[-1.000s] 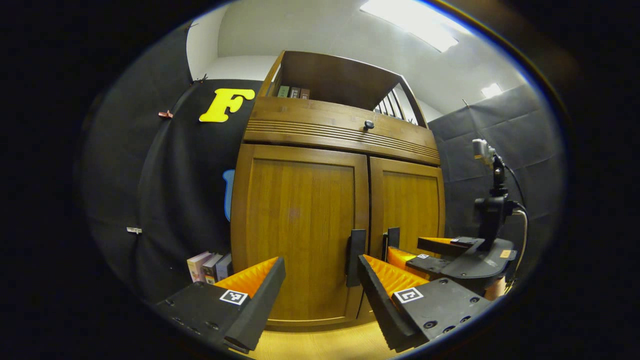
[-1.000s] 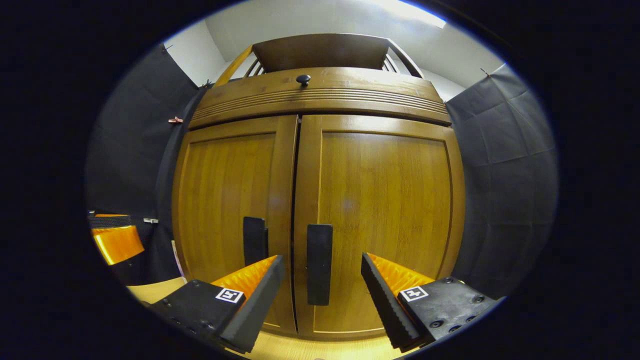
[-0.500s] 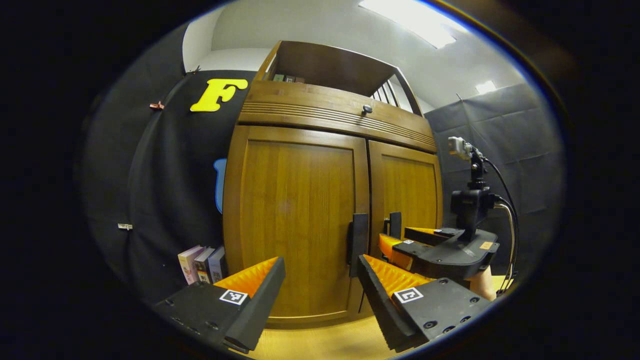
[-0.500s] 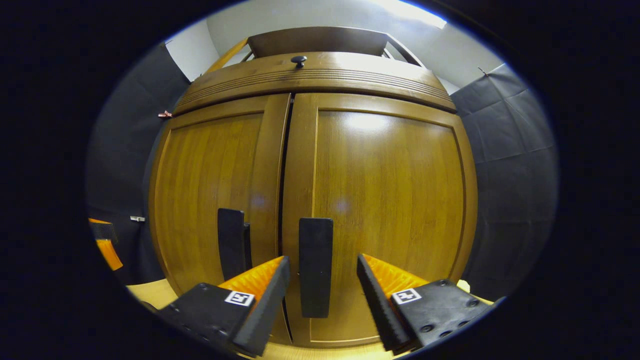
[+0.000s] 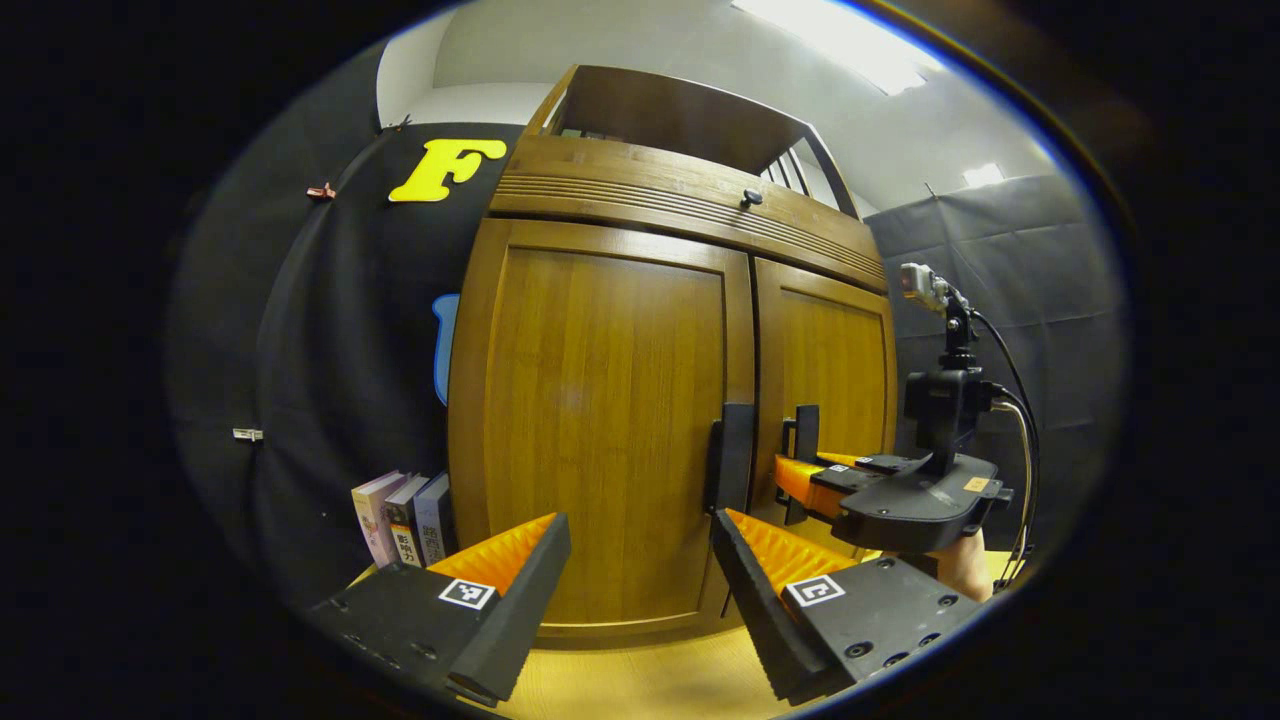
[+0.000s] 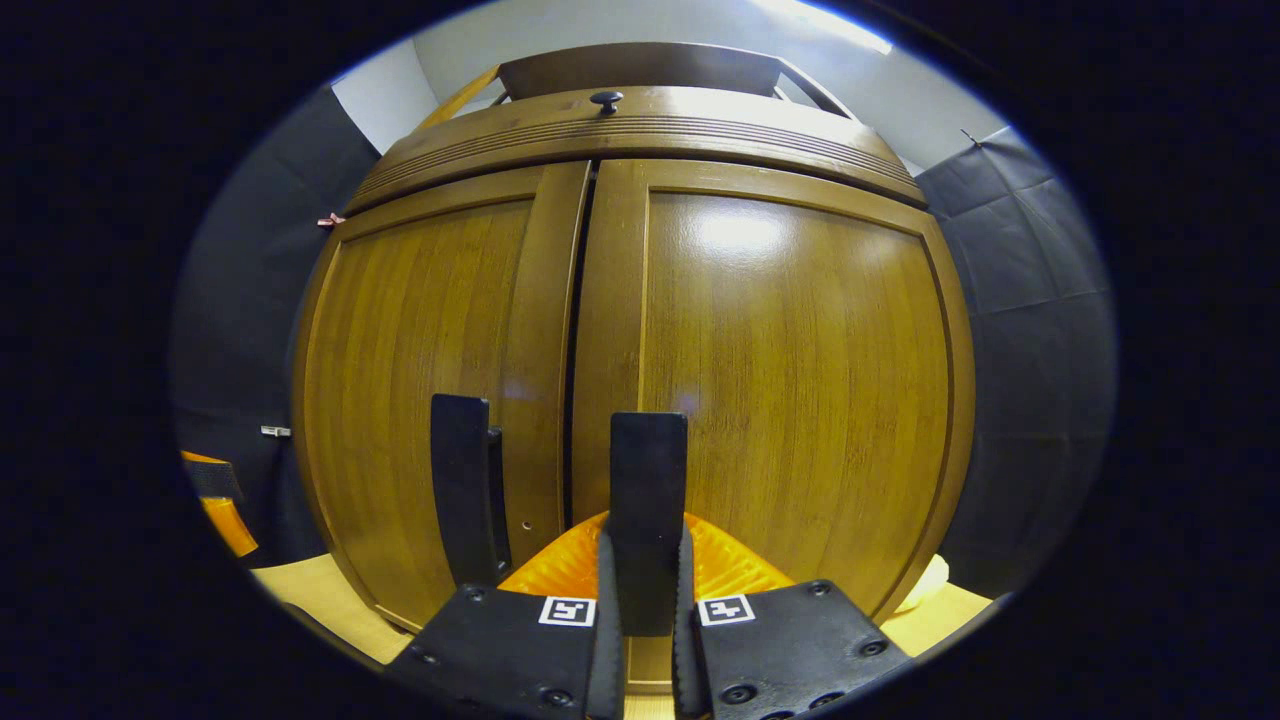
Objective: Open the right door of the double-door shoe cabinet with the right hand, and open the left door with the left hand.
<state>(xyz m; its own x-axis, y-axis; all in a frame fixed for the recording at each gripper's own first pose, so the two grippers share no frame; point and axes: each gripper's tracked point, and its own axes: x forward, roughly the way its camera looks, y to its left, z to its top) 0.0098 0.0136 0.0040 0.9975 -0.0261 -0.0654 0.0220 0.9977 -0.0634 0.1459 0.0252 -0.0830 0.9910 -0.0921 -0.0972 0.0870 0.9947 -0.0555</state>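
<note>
Lower end of the right door handle [image 6: 648, 520] was hidden between the right gripper [image 6: 646, 590] fingers. Book [image 5: 405, 515] spine print was too small to tell.

Left handle [image 5: 732, 455]: we see open floor before it, our spread left gripper [image 5: 640, 560] short of it.
Right side: the right gripper [image 5: 800, 480] crowds that approach.
Left of cabinet [image 5: 600, 420]: books [image 5: 400, 515] stand close by.

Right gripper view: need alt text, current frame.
The right gripper is shut on the right door's handle, a dark upright bar, with both wooden cabinet doors still closed. The left door's handle stands free just beside it, and a small round knob sits on the drawer above.
</note>
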